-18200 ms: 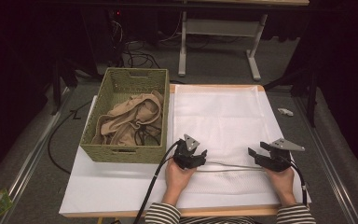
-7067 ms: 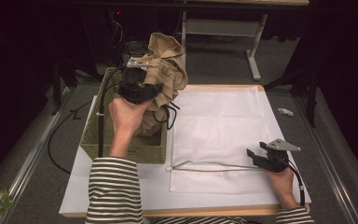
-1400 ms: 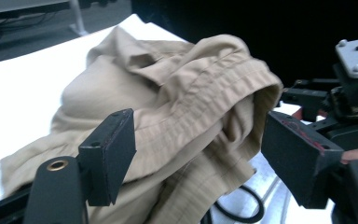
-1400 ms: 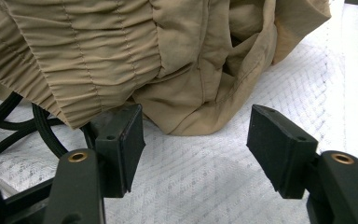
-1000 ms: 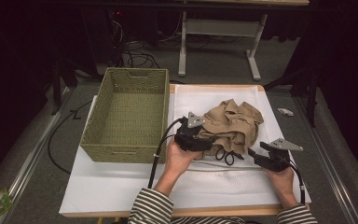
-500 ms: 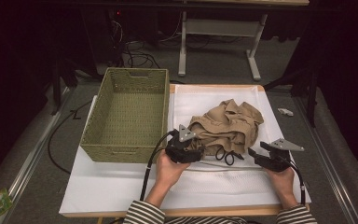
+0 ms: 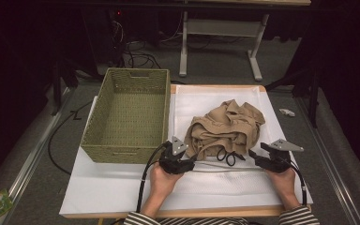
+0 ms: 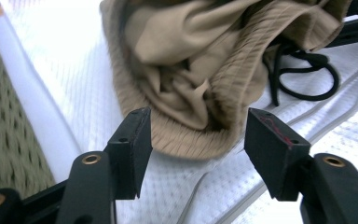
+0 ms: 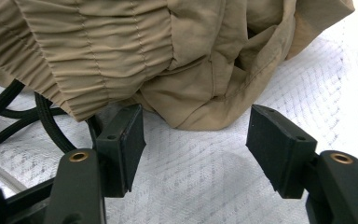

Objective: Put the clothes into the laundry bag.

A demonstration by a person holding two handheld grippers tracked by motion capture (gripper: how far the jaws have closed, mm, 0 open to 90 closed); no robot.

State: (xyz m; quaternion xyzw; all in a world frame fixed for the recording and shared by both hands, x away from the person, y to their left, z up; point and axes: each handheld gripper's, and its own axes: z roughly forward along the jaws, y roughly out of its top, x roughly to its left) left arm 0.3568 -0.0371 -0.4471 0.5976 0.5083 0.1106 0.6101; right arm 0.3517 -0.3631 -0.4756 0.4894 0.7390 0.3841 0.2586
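A crumpled tan garment (image 7: 227,124) with an elastic waistband and a black drawstring (image 7: 227,157) lies on the white mat (image 7: 215,183). My left gripper (image 7: 193,158) is low at the garment's near left corner. In the left gripper view its jaws (image 8: 196,135) stand apart, with the ribbed waistband (image 8: 186,140) just ahead of the tips and neither pad pressing on it; they have just been closing. My right gripper (image 7: 255,158) rests at the near right corner. Its jaws (image 9: 196,140) are open, and the garment's edge (image 9: 205,112) lies just beyond them on bare mat.
An empty woven green basket (image 7: 122,152) stands left of the mat on the white tabletop (image 7: 103,192). Cables trail from both grippers toward the table's near edge. Table legs and wires stand on the dark floor behind.
The garment went from the basket to the mat. In the last second my left gripper sank toward me off the garment's left side, and its jaws narrowed. The right gripper stayed put.
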